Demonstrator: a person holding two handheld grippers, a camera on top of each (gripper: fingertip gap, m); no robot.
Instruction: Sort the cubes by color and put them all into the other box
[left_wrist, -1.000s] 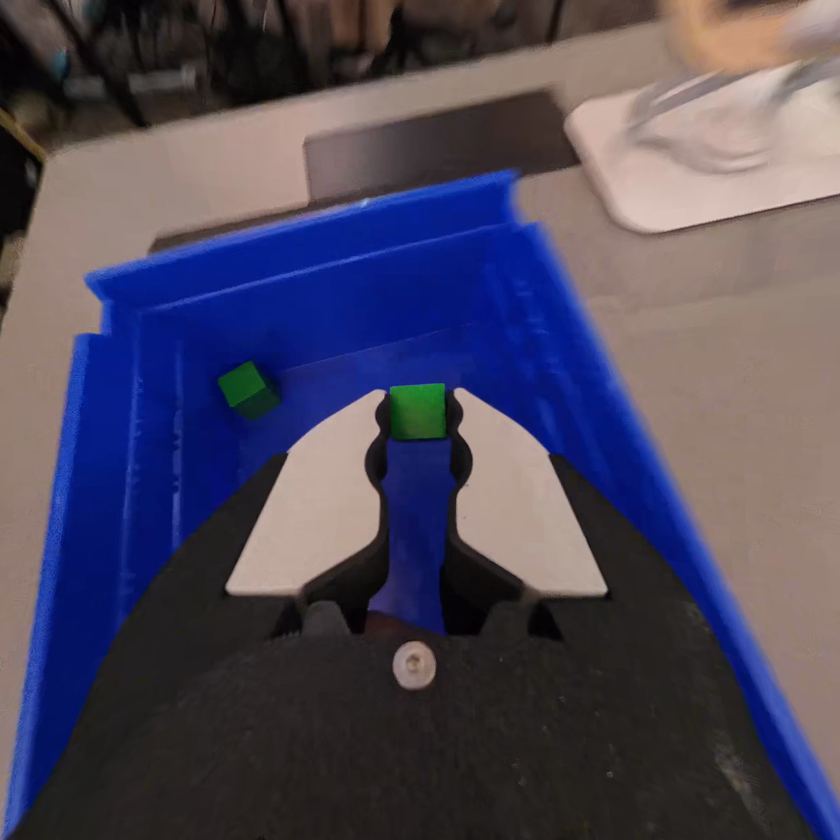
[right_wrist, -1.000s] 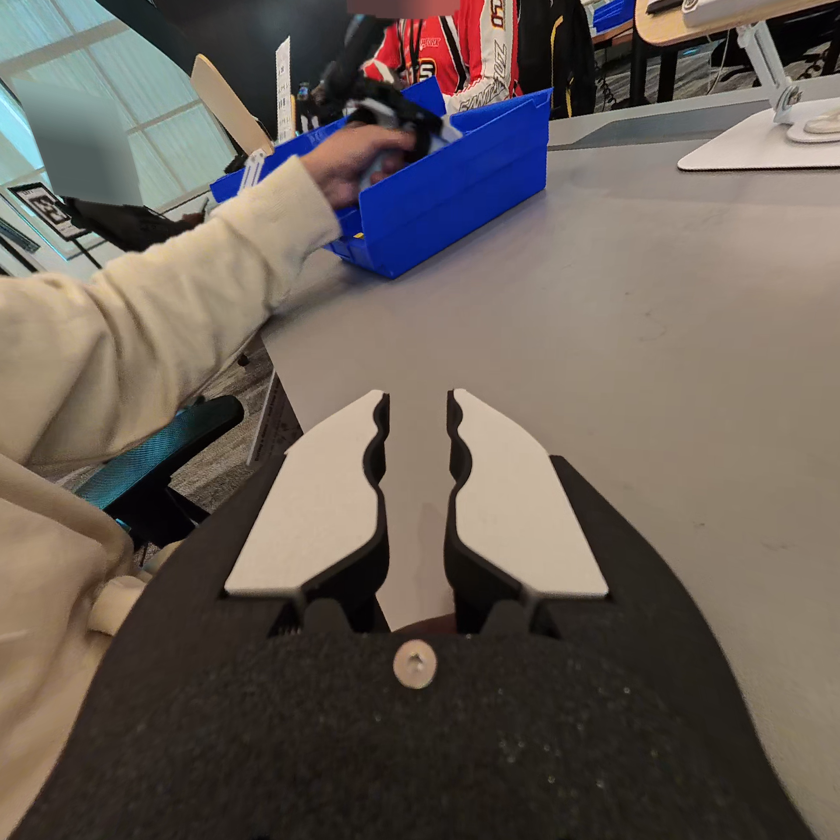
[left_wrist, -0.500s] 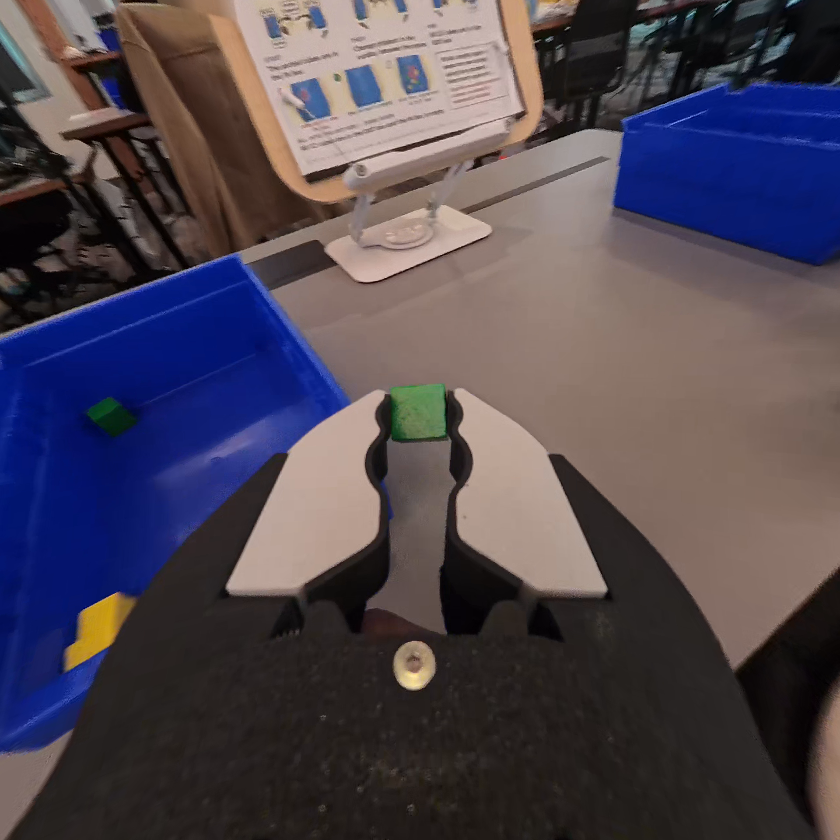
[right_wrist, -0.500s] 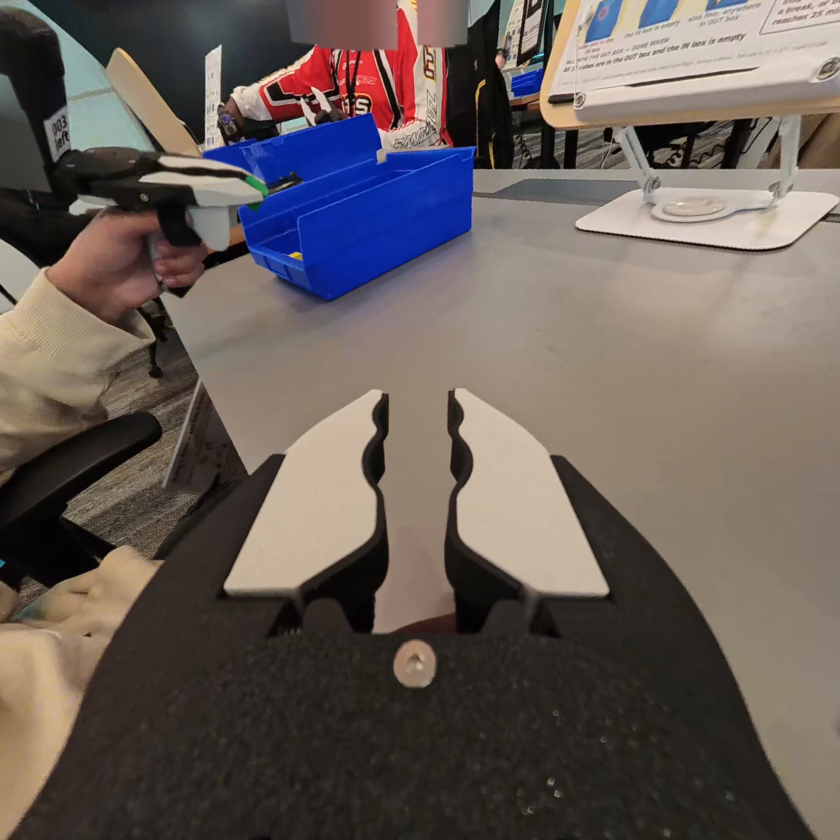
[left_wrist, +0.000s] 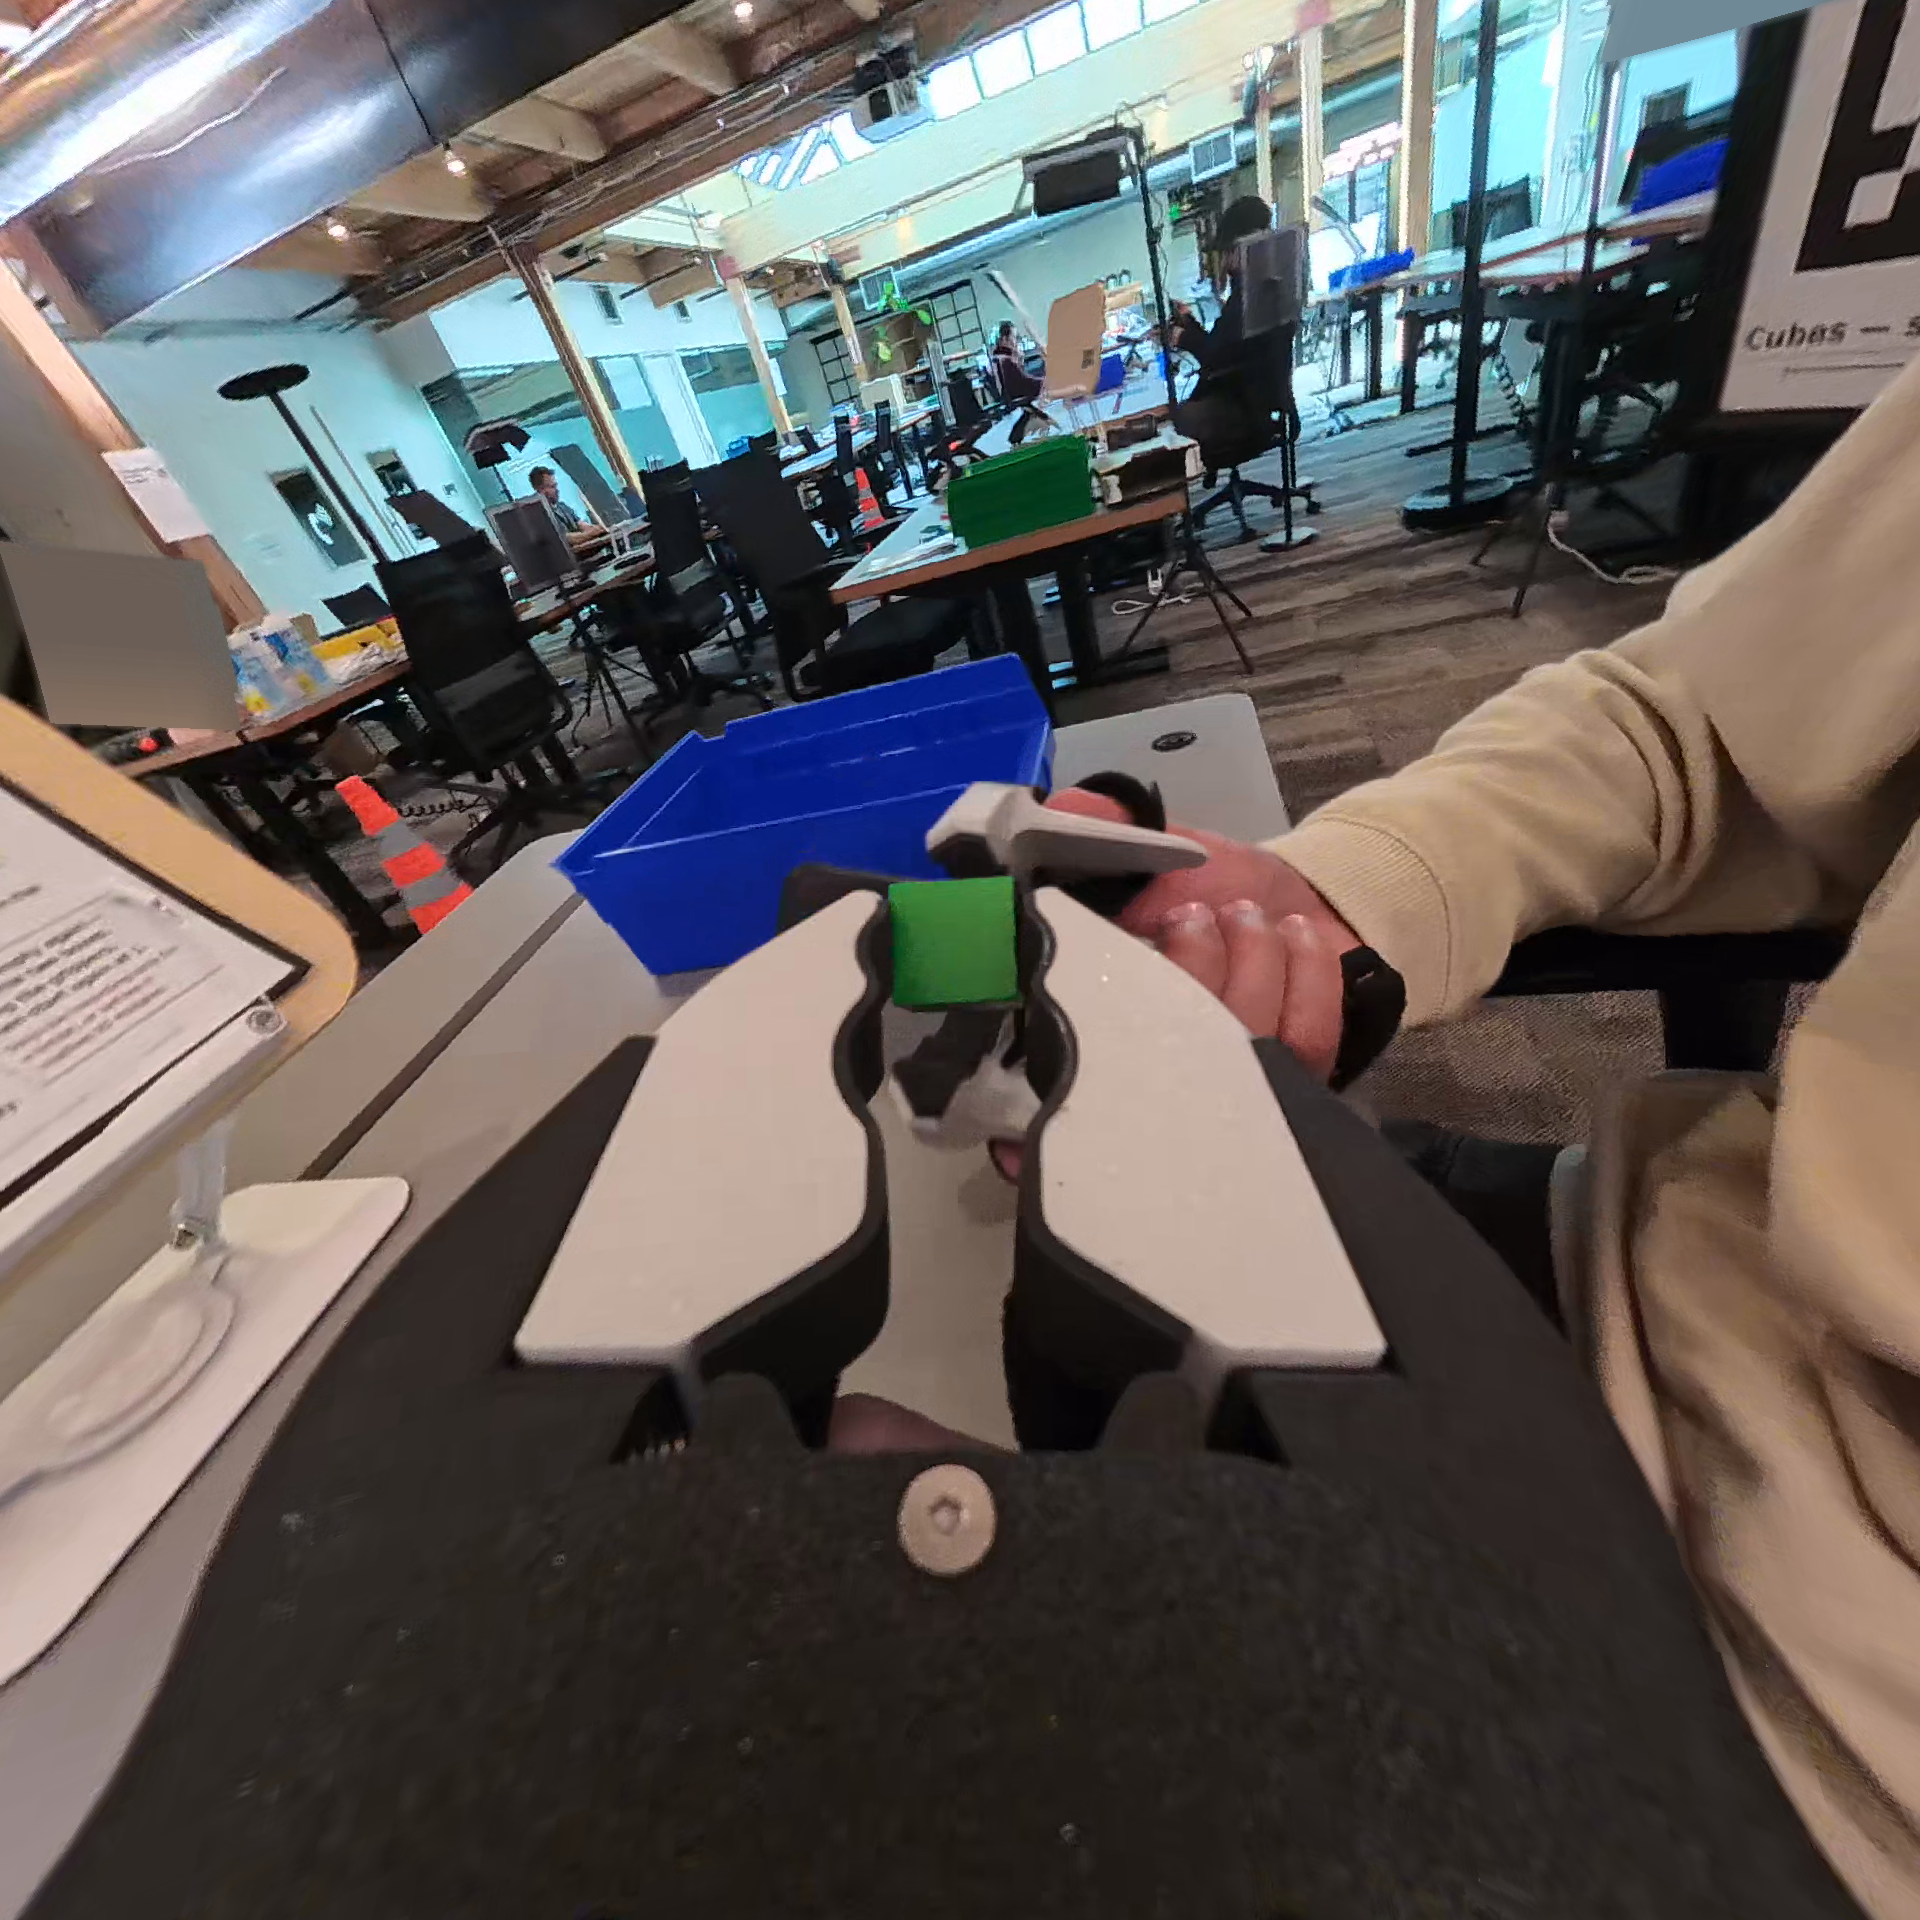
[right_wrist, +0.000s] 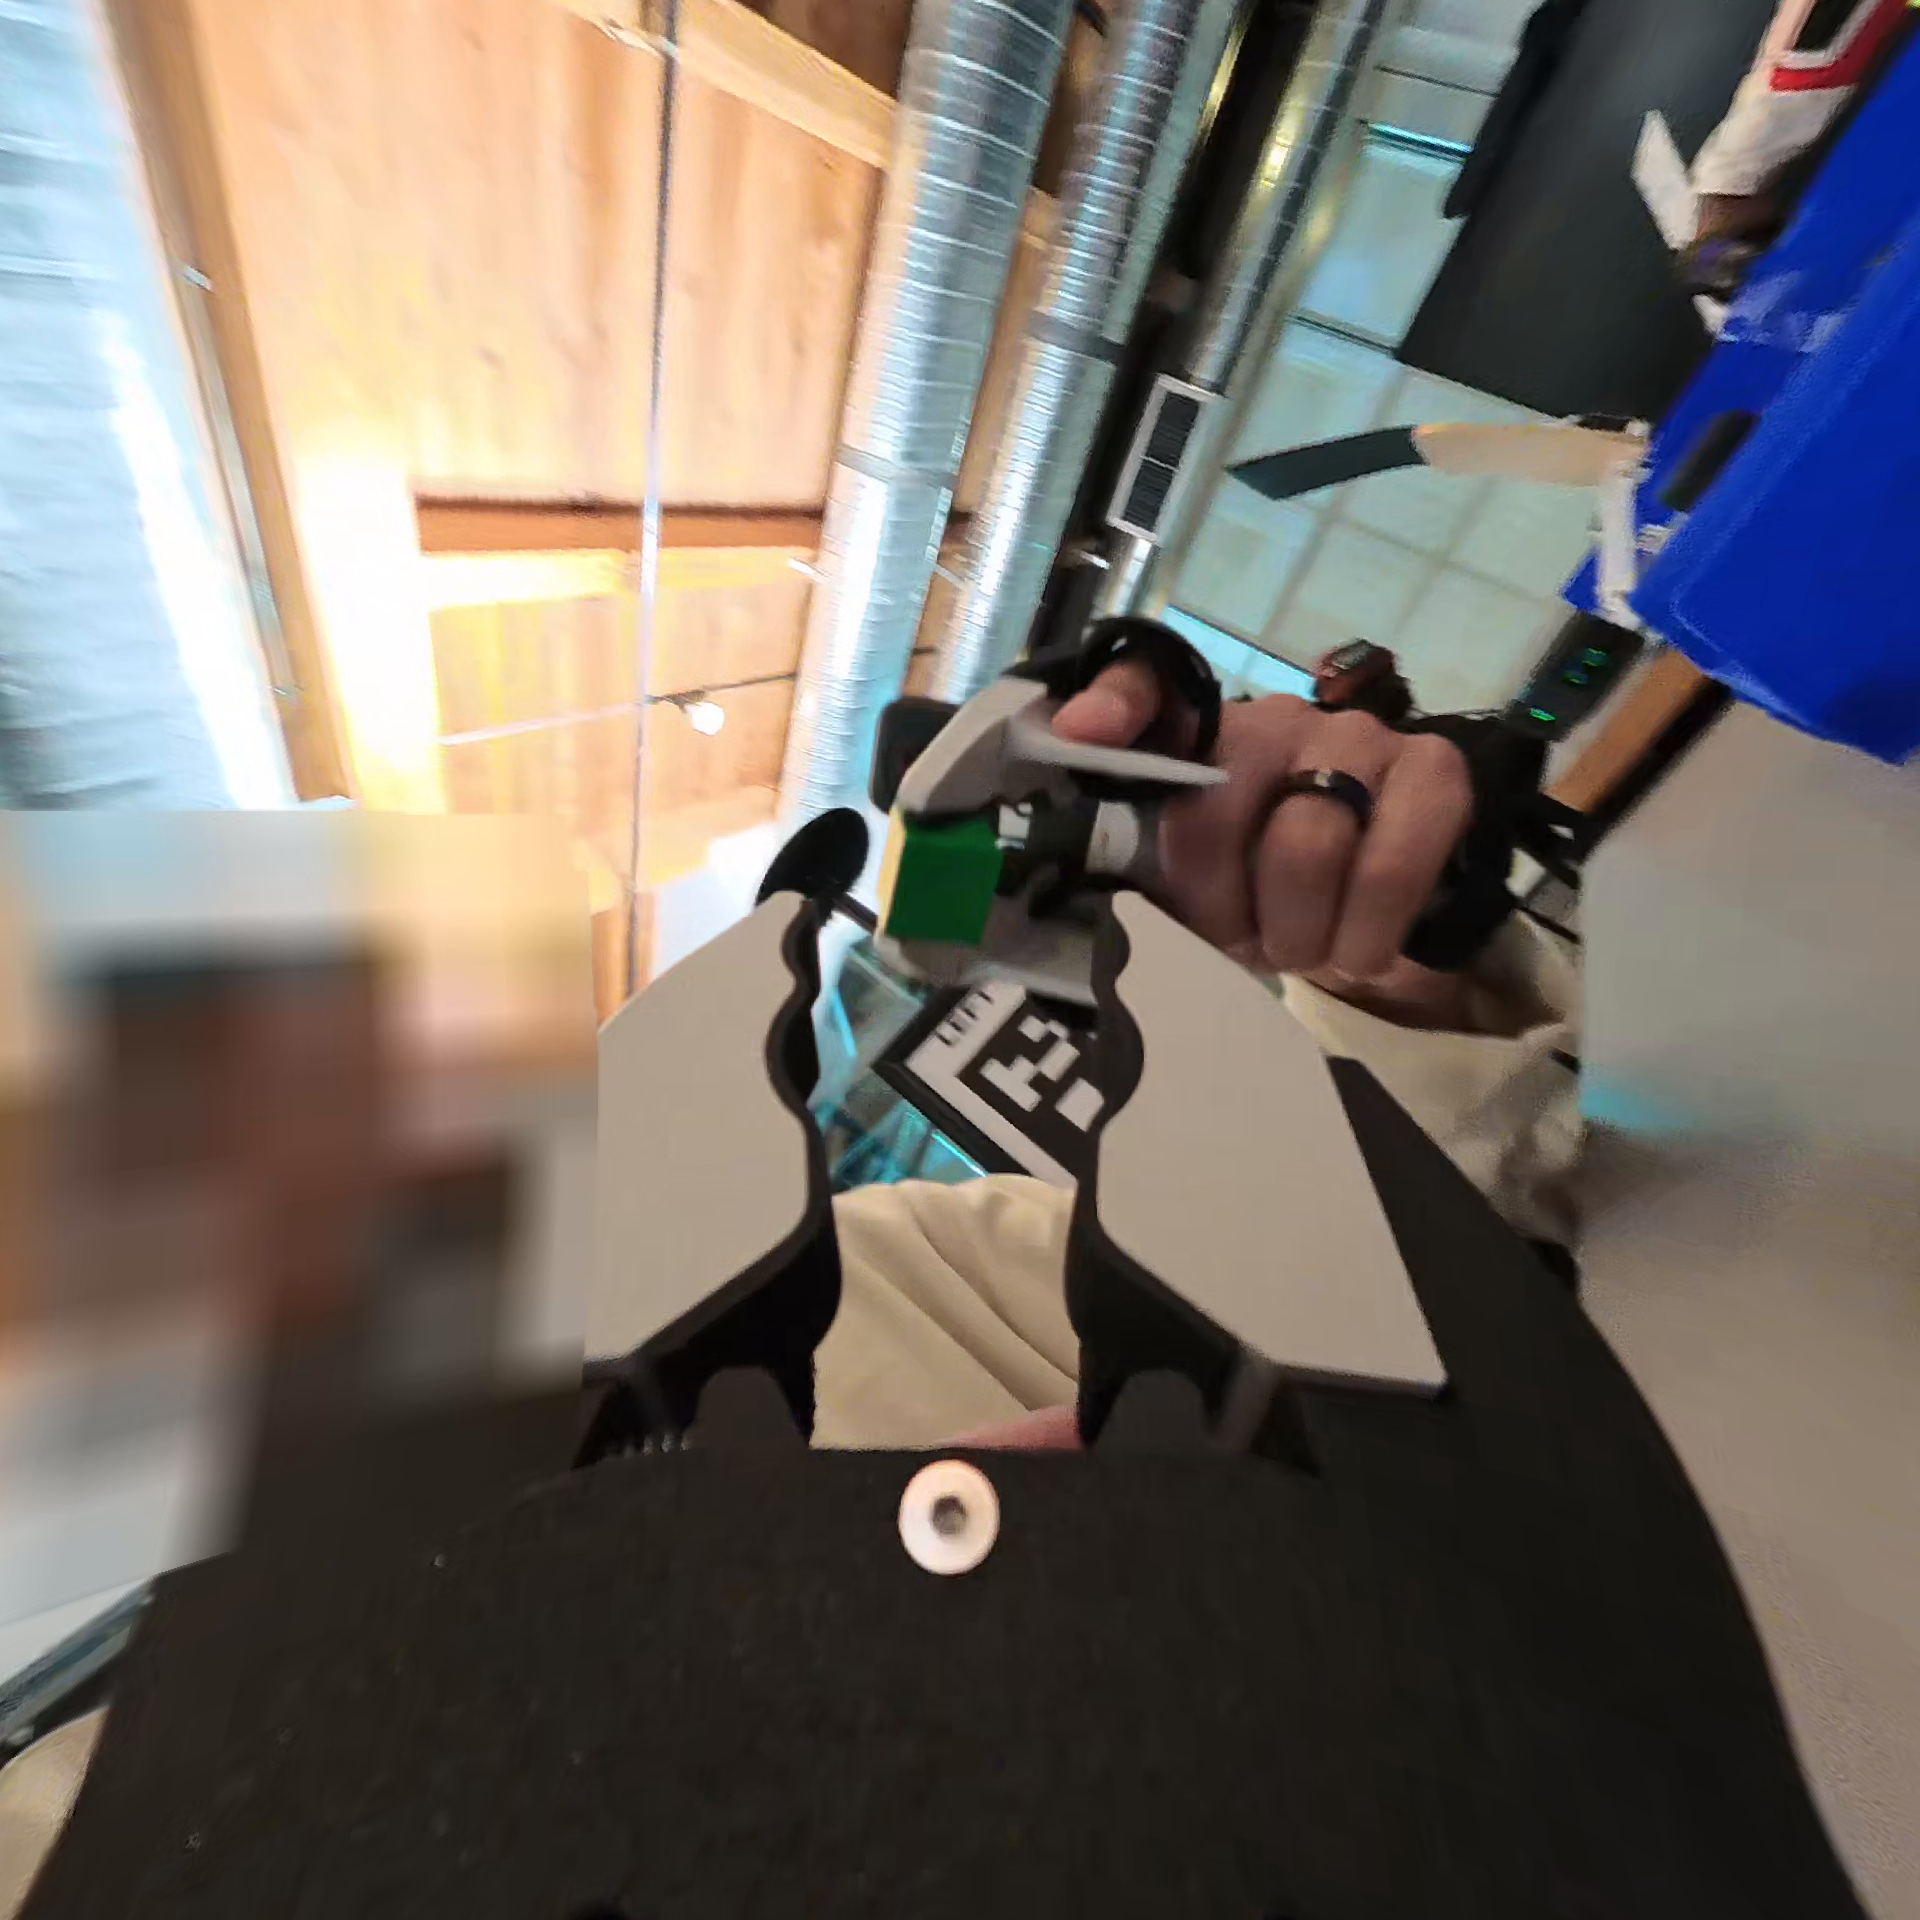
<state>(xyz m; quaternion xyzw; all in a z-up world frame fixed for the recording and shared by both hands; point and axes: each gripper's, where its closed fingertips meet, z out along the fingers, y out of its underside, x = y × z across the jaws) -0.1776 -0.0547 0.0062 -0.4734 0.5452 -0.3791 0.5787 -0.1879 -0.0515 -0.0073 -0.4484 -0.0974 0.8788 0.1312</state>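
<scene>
My left gripper (left_wrist: 952, 909) is shut on a green cube (left_wrist: 953, 951) and holds it in the air above the grey table (left_wrist: 478, 997). My right gripper (right_wrist: 956, 920) is open and empty, with its jaws wide apart. It faces the left gripper (right_wrist: 997, 790), whose green cube (right_wrist: 940, 883) sits just beyond the right fingertips, between their lines and not touching them. In the left wrist view the right gripper (left_wrist: 1060, 842), held by a hand, shows right behind the cube. A blue box (left_wrist: 810, 821) stands on the table behind both; its inside is hidden.
A document stand (left_wrist: 156, 935) with a white base (left_wrist: 187, 1340) stands at the left of the table. A blue box (right_wrist: 1818, 468) shows blurred at the upper right of the right wrist view. The holder's cream sleeve (left_wrist: 1558, 810) fills the right side. The tips of both grippers are at nearly the same place.
The left gripper lifted the green cube out of a blue box and swung right toward the right gripper. The right gripper turned to face it and opened wider.
</scene>
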